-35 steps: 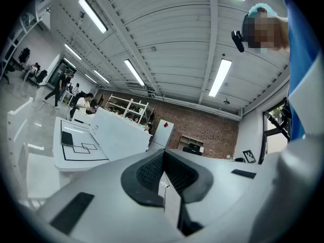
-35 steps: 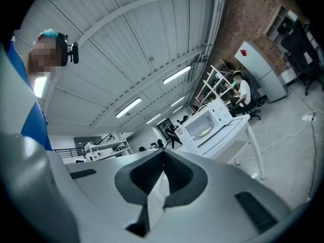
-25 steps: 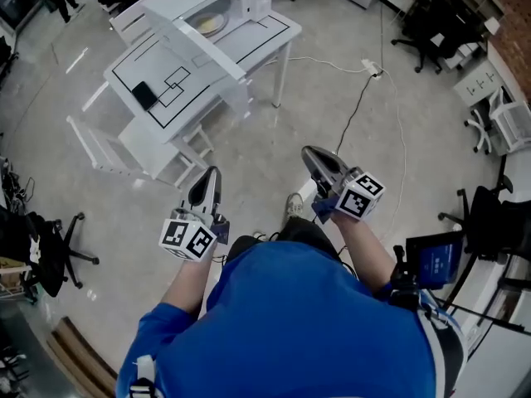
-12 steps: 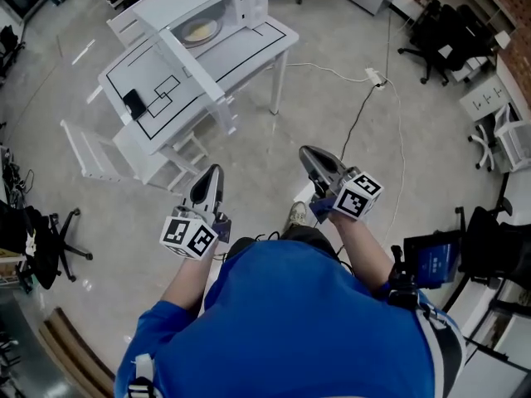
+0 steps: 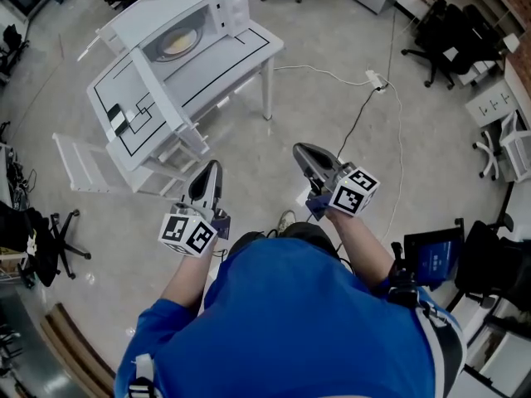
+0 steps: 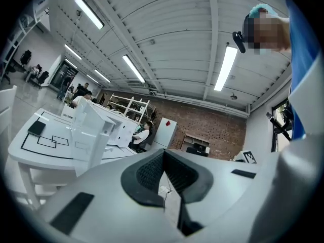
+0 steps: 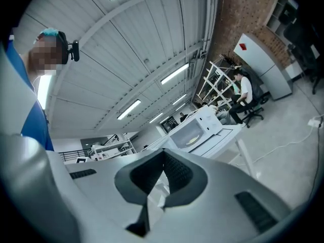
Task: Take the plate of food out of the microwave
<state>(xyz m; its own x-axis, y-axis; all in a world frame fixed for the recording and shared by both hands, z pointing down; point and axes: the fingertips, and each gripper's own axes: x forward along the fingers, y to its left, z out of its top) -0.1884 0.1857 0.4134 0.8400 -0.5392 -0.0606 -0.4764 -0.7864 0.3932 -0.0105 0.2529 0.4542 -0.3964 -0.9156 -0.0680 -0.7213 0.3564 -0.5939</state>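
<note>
A white microwave (image 5: 187, 7) stands at the far end of a white table (image 5: 216, 65) marked with black lines. A plate of food (image 5: 177, 41) shows inside its cavity, and the white door (image 5: 158, 94) juts out over the table. In the right gripper view the microwave (image 7: 195, 128) and plate (image 7: 195, 139) are small and far off. My left gripper (image 5: 208, 171) and right gripper (image 5: 302, 152) are both shut and empty, held over the floor well short of the table. The left jaws (image 6: 163, 155) and right jaws (image 7: 163, 154) meet with nothing between them.
A small black object (image 5: 116, 121) lies on the table's left part. A white chair (image 5: 79, 160) stands by the table's near corner. A cable with a power strip (image 5: 373, 77) runs across the floor at right. Office chairs (image 5: 440, 27) crowd the far right.
The table and microwave have drifted left in the head view as the person moves. Both grippers stay shut and held out in front, the right one slightly higher in the frame.
</note>
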